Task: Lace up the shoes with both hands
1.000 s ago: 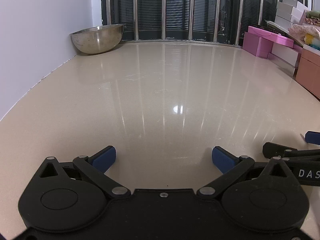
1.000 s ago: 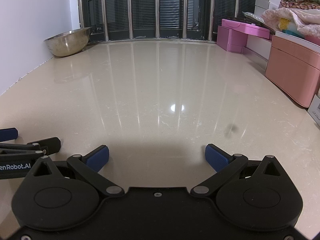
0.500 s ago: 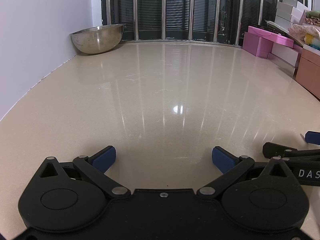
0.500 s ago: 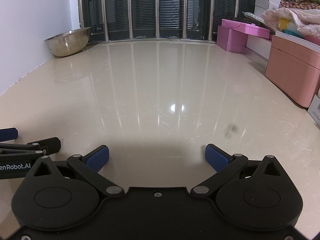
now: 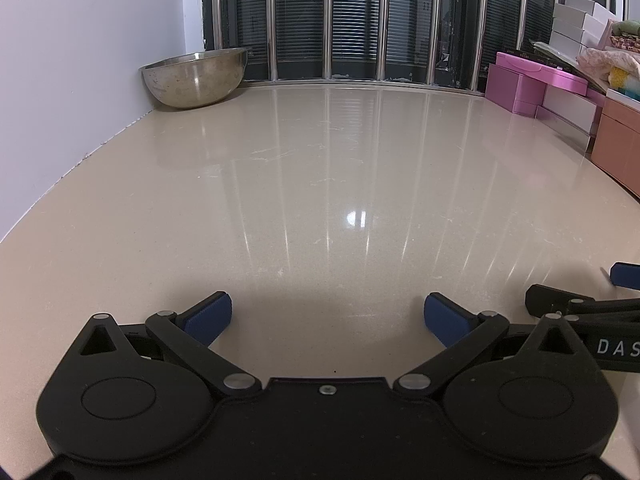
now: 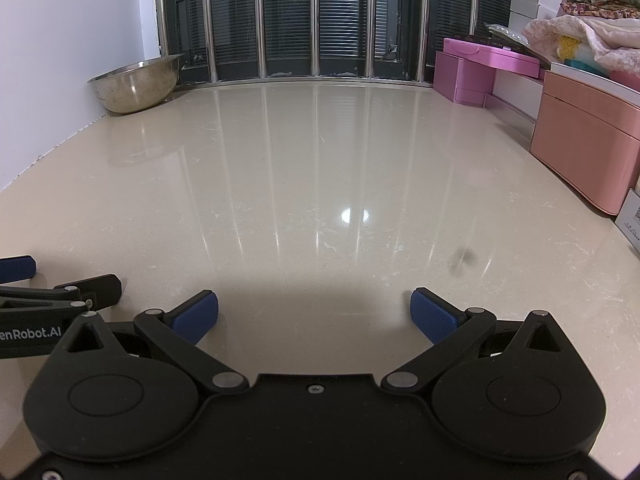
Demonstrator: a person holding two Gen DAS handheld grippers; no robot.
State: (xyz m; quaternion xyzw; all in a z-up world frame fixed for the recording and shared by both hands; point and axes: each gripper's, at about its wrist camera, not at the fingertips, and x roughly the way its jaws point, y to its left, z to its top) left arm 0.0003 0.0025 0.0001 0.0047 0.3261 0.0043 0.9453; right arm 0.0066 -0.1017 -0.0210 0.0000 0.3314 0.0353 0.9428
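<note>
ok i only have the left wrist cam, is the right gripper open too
observer: yes, the right gripper is open, jaws wide apart, nothing between them.
operator: any shoe over on its side
observer: none in the right wrist view. There is only a small dark smudge on the counter ahead of it.
operator: whats past the pink box at my right edge
observer: a white carton with a QR code sits at the near end of the pink box.
</note>
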